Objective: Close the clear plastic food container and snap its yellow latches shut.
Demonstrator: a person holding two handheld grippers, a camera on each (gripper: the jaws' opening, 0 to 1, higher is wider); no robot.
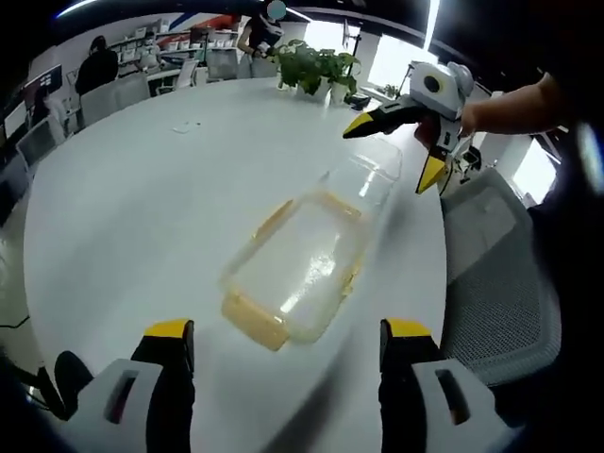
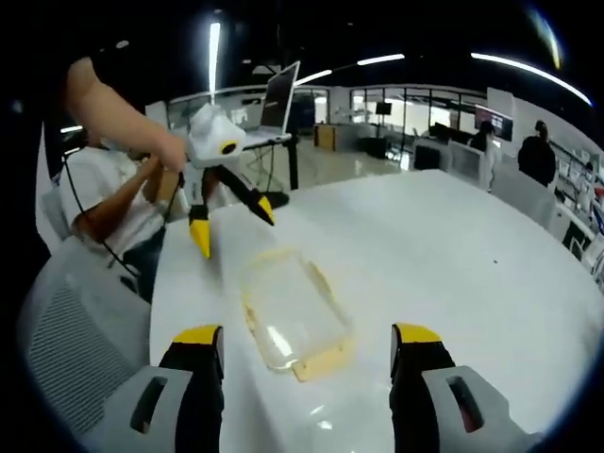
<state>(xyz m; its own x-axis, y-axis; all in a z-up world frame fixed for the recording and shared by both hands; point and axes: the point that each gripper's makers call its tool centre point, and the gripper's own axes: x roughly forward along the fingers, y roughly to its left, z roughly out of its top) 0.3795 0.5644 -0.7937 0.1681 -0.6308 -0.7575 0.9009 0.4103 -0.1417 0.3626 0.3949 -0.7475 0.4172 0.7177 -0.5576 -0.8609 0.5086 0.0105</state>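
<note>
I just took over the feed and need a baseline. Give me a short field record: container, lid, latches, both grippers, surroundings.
container: clear plastic food container lying on the white table, near its edge
lid: looks open, lying flat beyond the tub
latches: yellow latch at the near end, not snapped
left gripper: open, above the table, short of the container
right gripper: open, holding nothing, apart from the container
surroundings: potted plant at the far side; mesh chair beside the table

White table [image 1: 142, 208] bears clear container [image 1: 297, 269], potted plants [image 1: 316, 68].
</note>
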